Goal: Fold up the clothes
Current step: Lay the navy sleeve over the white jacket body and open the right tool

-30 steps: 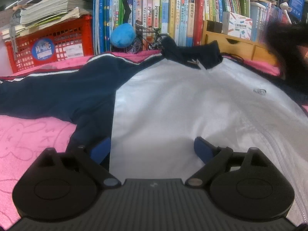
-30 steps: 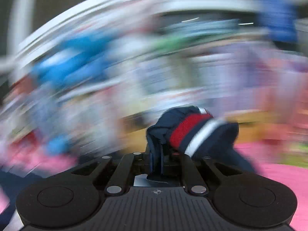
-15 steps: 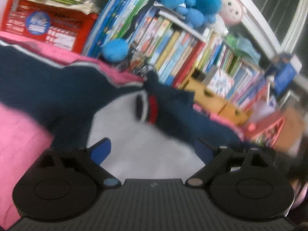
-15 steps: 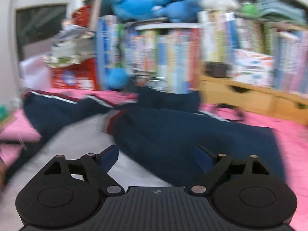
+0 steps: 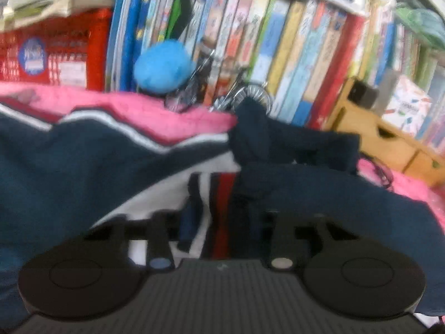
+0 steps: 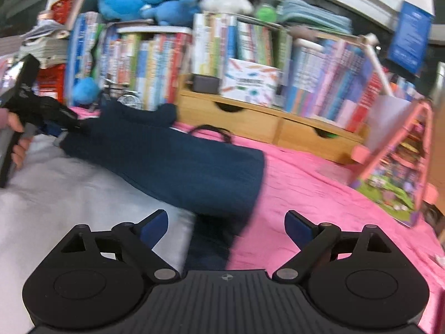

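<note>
Across the jacket's white chest (image 6: 69,183) lies its navy sleeve (image 6: 178,164), on the pink bed (image 6: 319,194). Left gripper (image 5: 222,222) is clenched on the striped cuff (image 5: 219,194) (blurred); right gripper (image 6: 225,222) is released. Best to lay the cuff flat, smoothing wrinkles.

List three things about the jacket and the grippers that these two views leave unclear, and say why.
- Left wrist view: whether the left gripper actually pinches the striped cuff; blurred.
- Right wrist view: the jacket hem, hidden by the right gripper body.
- Left wrist view: the left sleeve's end, cut off by the edge.
</note>
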`<state>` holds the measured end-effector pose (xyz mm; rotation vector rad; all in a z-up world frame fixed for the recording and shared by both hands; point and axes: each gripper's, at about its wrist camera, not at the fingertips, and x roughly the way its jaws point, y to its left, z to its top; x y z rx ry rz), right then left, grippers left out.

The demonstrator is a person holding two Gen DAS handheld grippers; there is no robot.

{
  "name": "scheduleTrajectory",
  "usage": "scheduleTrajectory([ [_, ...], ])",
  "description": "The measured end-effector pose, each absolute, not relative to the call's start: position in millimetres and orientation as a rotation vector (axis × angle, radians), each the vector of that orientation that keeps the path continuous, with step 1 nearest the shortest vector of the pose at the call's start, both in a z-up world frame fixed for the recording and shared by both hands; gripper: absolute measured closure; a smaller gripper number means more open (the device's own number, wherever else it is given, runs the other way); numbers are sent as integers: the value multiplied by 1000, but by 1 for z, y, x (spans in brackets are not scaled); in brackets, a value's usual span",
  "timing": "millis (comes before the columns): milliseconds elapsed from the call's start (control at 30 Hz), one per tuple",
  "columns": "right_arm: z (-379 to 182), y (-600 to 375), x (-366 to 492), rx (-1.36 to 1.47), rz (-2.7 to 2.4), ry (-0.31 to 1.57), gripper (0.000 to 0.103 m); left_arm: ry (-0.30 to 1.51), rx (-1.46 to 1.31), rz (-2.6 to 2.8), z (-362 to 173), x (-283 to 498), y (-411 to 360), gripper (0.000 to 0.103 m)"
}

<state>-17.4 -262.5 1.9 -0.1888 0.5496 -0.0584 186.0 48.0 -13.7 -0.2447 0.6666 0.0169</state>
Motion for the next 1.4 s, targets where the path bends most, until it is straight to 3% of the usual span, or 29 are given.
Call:
scheduleTrajectory([
  [200, -11, -272, 0, -238, -74, 573, 11, 558, -119, 38, 3, 170, 65, 83],
  [400, -35, -222, 33, -527, -34, 543, 15, 607, -83, 62, -10, 175, 82, 79],
  [567, -48, -233, 41, -697, -83, 534, 14, 635, -9, 32, -26, 172, 88, 66],
  [700, -45, -265, 43, -614, -103, 571, 7, 631, 78, 4, -33, 164, 83, 59],
  [833, -26, -266, 34, -544, -65, 583, 8, 594, 130, -32, -21, 147, 86, 57],
  [933, 0, -266, 18, -392, 126, 569, 7, 568, 125, -48, -14, 143, 85, 45],
  [1000, 18, -265, 12, -264, 261, 542, 0, 553, 118, -55, -10, 142, 84, 45],
  [1067, 26, -252, 21, -183, 319, 491, 0, 537, 112, -63, -6, 140, 84, 44],
  [1200, 9, -214, 62, -283, 444, 476, 0, 522, 125, -64, -3, 140, 80, 44],
  [1400, -28, -202, 103, -328, 593, 655, 0, 626, 205, -20, -34, 145, 81, 41],
])
